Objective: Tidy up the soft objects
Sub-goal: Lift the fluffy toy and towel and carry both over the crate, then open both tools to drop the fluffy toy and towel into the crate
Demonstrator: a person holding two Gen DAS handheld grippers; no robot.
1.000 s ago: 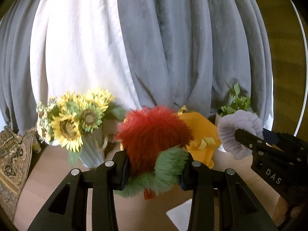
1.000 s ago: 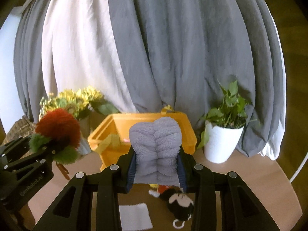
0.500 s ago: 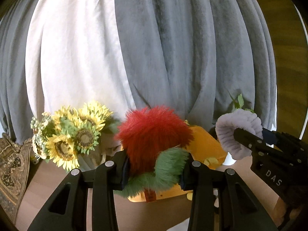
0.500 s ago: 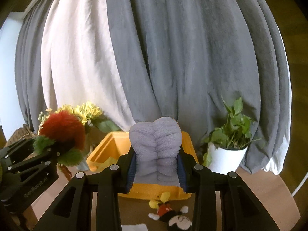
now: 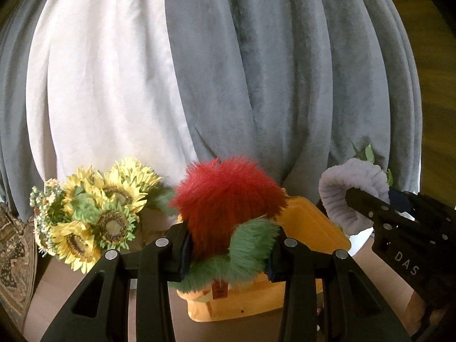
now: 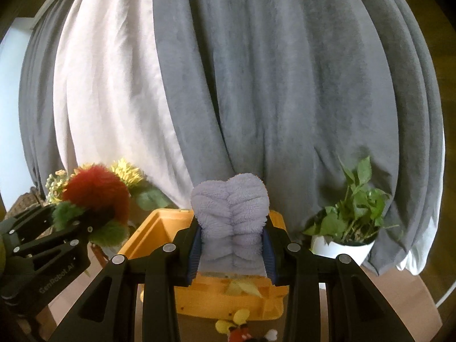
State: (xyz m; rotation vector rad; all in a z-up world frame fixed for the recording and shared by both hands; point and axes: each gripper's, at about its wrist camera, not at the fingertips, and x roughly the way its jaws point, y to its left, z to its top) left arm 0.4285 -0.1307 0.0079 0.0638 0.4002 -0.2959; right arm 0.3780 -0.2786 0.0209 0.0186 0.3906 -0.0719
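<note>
The left gripper [image 5: 228, 252] had its jaws clamped on a red plush [image 5: 228, 199] with green furry leaves, holding it up in the air over the near edge of a yellow bin [image 5: 310, 225]. The right gripper [image 6: 231, 252] gripped a lilac towel [image 6: 230, 213], folded and ribbed, which stood upright between its jaws in front of the same bin [image 6: 159, 228]. Each gripper showed in the other's view: the right one at the right edge with the towel [image 5: 342, 199] curling over its tip, the left one at the left edge with the plush [image 6: 97, 193]. The bin sat on a wooden desk [image 5: 57, 285], before grey curtains [image 6: 285, 85] with a white panel. Sunflowers [image 5: 94, 213] stood left of the bin, and a potted plant [image 6: 347, 222] in a white pot stood to its right. A small doll [image 6: 242, 330] in red and yellow lay on the desk just in front of the bin.
</note>
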